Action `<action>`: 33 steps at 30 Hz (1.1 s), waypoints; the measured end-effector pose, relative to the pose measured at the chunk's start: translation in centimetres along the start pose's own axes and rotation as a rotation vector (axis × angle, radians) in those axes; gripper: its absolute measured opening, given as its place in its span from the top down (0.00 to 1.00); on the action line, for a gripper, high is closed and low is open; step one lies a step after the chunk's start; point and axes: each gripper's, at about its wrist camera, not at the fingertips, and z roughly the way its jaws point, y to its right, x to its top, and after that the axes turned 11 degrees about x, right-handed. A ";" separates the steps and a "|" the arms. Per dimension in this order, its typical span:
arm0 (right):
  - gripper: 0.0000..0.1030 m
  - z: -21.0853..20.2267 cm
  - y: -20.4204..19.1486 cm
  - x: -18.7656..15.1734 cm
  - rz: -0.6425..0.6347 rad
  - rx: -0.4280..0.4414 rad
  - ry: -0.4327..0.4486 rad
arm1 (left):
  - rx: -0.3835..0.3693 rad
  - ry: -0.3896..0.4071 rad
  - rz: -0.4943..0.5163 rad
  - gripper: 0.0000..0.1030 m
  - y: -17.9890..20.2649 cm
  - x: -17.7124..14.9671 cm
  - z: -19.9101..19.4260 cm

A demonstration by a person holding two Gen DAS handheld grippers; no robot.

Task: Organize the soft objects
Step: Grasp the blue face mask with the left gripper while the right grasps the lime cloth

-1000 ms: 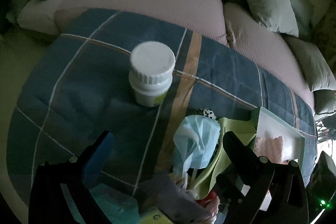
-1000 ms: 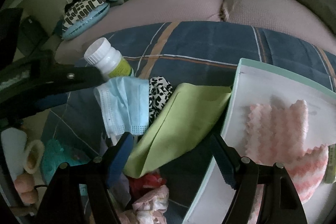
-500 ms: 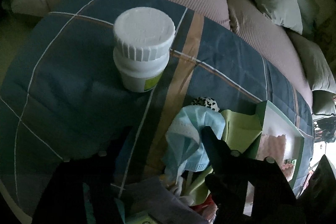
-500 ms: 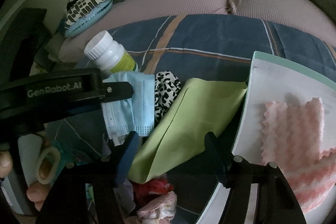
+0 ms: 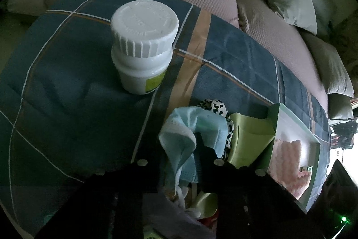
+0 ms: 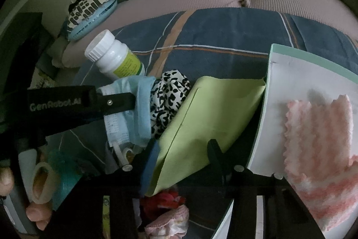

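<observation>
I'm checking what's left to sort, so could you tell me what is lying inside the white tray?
Inside the white tray lies a pink-and-white fluffy cloth on its floor. The near end runs out of frame, so anything there is unseen.

White lettering "GenRobot.AI" along the black body of the left gripper, read in the right wrist view. Raised lettering moulded in a ring on the white cap of the pill bottle, too faint to make out in the left wrist view. Yellow-green label on the side of the same bottle, print too small to read in either view. Small printed patch on the white edge of the face mask, not legible. No other readable words, numbers or signs.
</observation>
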 end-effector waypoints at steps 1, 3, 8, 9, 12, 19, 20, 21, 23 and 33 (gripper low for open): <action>0.53 0.0 0.0 0.0 0.004 0.002 0.004 | -0.002 0.002 -0.001 0.80 -0.1 -0.1 -0.1; 0.53 -0.1 0.1 0.1 0.004 0.001 0.012 | -0.002 0.008 -0.007 0.81 -0.3 -0.1 -0.2; 0.53 0.1 -0.3 0.1 0.000 0.014 0.014 | -0.002 0.018 -0.010 0.81 -0.8 -0.4 -0.6; 0.53 0.2 -0.4 0.0 -0.004 0.014 0.014 | -0.002 0.020 -0.009 0.82 -0.8 -0.5 -0.7; 0.53 0.5 -0.7 0.0 -0.015 0.013 0.012 | -0.005 0.021 -0.010 0.82 -0.9 -0.5 -0.7; 0.66 0.6 -0.2 0.0 0.006 -0.008 0.016 | -0.008 0.022 -0.009 0.82 -0.9 -0.6 -0.8; 0.69 0.5 -0.1 0.0 0.013 -0.010 0.017 | -0.008 0.022 -0.009 0.82 -0.8 -0.6 -0.7; 0.71 0.4 0.1 0.0 0.018 -0.011 0.017 | -0.008 0.022 -0.009 0.82 -0.8 -0.6 -0.7; 0.77 0.2 0.3 0.0 0.023 -0.009 0.018 | -0.009 0.021 -0.008 0.82 -0.8 -0.6 -0.8; 0.95 -1.1 0.6 0.1 0.016 -0.026 0.065 | -0.008 0.018 -0.017 0.82 -1.0 -0.7 -0.7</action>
